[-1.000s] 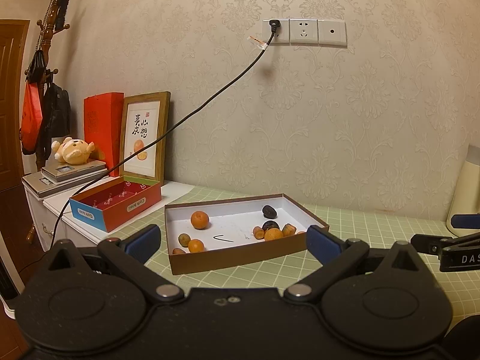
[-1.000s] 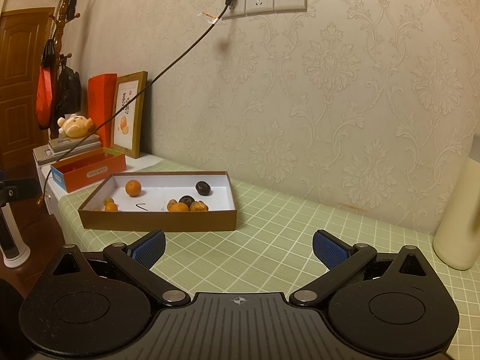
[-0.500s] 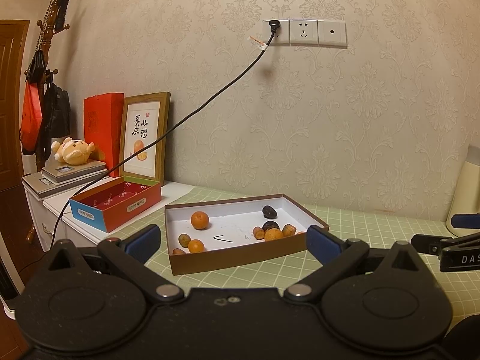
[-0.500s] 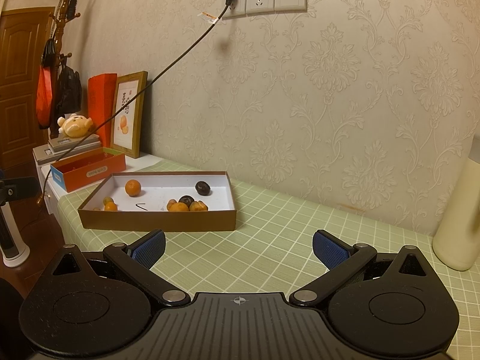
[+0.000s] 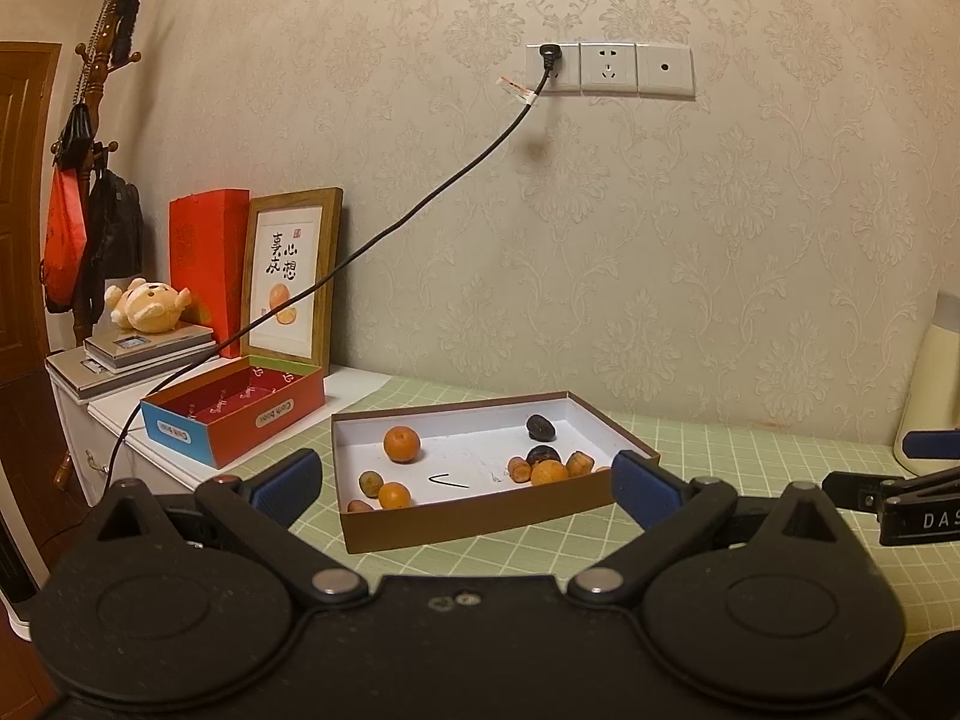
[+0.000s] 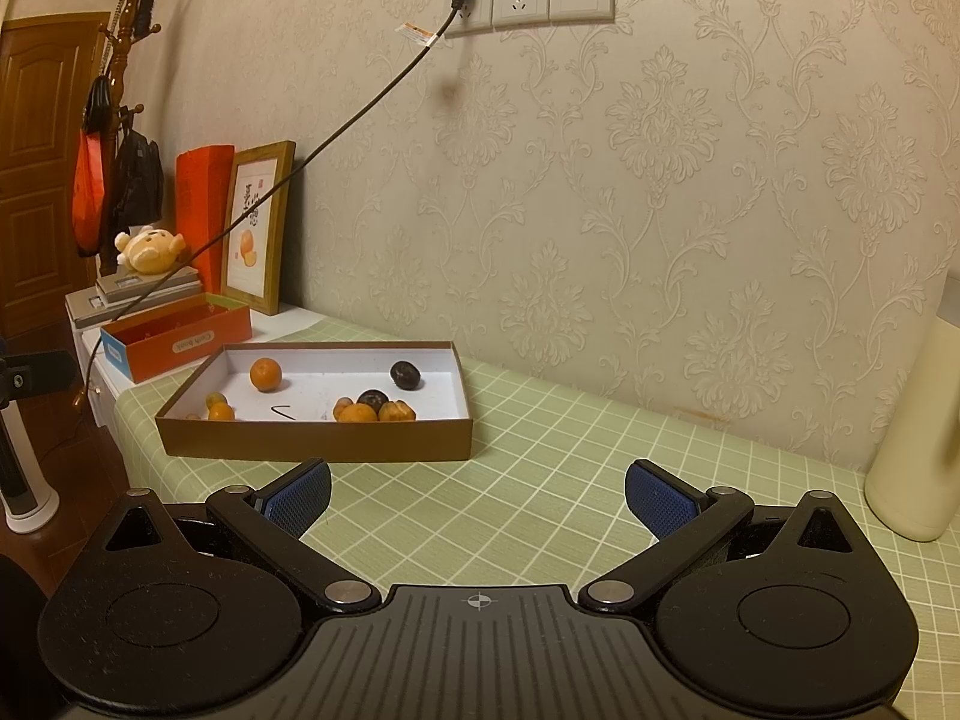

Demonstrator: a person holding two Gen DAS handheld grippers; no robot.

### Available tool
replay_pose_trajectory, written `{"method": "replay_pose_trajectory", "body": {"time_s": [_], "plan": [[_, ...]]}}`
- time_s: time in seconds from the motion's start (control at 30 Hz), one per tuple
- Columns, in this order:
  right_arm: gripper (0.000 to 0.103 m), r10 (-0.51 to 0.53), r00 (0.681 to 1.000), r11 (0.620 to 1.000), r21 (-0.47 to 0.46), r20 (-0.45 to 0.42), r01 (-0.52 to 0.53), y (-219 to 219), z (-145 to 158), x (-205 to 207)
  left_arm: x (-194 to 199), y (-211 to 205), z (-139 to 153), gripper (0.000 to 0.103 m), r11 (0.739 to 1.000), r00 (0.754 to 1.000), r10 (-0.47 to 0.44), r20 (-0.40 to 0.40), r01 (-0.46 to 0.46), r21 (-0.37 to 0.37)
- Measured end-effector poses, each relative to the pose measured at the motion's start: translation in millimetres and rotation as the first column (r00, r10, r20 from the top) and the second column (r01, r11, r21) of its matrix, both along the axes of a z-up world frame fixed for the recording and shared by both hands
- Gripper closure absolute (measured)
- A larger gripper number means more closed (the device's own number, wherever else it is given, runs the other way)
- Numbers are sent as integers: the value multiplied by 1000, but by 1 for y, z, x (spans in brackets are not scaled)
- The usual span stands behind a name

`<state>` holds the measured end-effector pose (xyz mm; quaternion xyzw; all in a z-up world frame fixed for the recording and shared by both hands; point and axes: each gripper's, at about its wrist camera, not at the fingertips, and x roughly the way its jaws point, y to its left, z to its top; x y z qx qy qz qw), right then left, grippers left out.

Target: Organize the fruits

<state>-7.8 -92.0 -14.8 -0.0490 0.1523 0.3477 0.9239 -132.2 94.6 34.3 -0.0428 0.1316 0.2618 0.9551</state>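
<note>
Step in hand, best guess: both tongs hang back over the green grid cloth (image 6: 540,498), nothing held, so this fits either a pause ahead of sorting or the pull-back after it. The fruit sits in two loose bunches in one tray; can't tell which stage.

Left gripper (image 5: 467,480): jaws spread wide, empty. Right gripper (image 6: 478,495): jaws spread wide, empty, well back from the tray.

Any pick would need a reach fwd into the tray and down over its low wall, w/ jaws narrowed to suit small round fruit that could roll.

Containers, big to small:
- Brown tray w/ white floor (image 5: 480,519), straight ahead of the left tongs, ahead-left of the right tongs. All fruit is in it.
- Red-and-blue box (image 5: 240,414), ahead-left of both, beyond the tray; looks empty of fruit.

Fruit in tray:
- Big orange (image 5: 401,443), left half, alone.
- Left-front bunch (image 5: 384,491): small orange + a few smaller greenish/brown ones.
- Right bunch (image 5: 549,466): small orange, 2 brownish, 1 dark.
- Dark fruit (image 5: 540,426) apart, toward the back right.
- Thin bent dark item (image 5: 448,482) mid-floor; unclear what.
</note>
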Motion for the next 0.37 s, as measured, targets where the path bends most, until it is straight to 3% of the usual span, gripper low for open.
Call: {"method": "replay_pose_trajectory", "body": {"time_s": [0.37], "plan": [[0, 0, 1000, 1000, 1, 0, 0, 0, 0, 1, 3, 1, -1, 6, 1000, 1000, -7, -10, 7, -9]]}}
